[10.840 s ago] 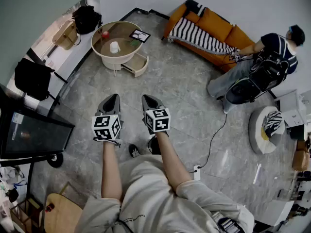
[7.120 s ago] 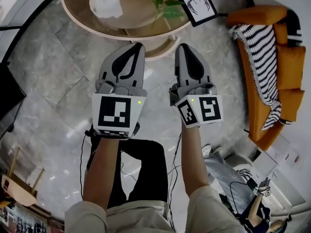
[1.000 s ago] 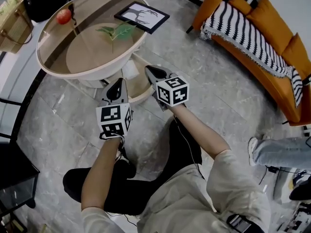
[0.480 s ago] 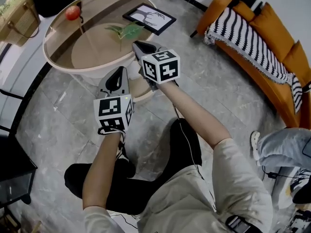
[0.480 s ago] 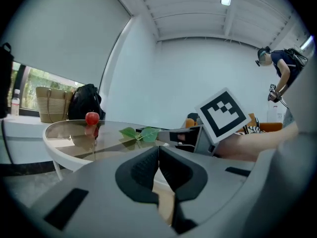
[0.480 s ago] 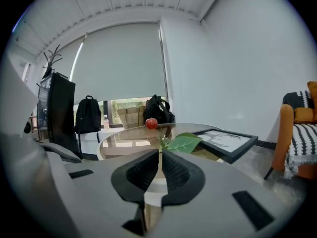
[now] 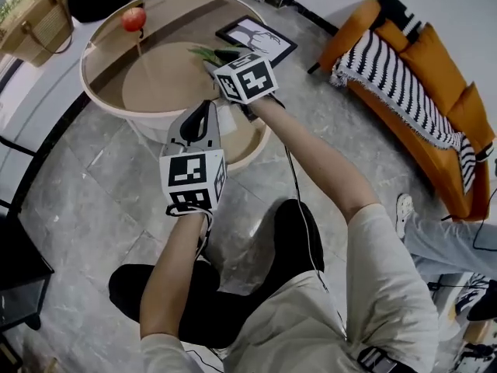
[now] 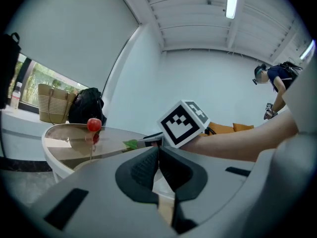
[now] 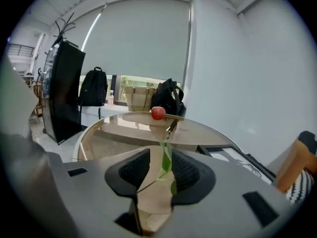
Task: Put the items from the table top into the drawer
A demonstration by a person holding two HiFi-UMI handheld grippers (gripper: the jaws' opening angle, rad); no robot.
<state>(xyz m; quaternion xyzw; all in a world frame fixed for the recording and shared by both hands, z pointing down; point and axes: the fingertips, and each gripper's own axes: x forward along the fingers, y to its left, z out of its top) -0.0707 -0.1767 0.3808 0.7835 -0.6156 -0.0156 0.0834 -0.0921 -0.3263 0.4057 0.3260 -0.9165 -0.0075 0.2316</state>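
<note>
the right gripper [image 9: 161, 166] is pointing out over the round glass table [image 7: 116, 61], its jaws opening with the green leaf sprig [image 9: 167, 158] standing loose between the pads. the red apple [image 9: 158, 112] is sitting well beyond its tips, the picture frame [image 7: 256, 39] just to its right. the left gripper [image 8: 158, 160] is hovering behind it beside the drawer [image 7: 250, 137], jaws together on nothing
</note>
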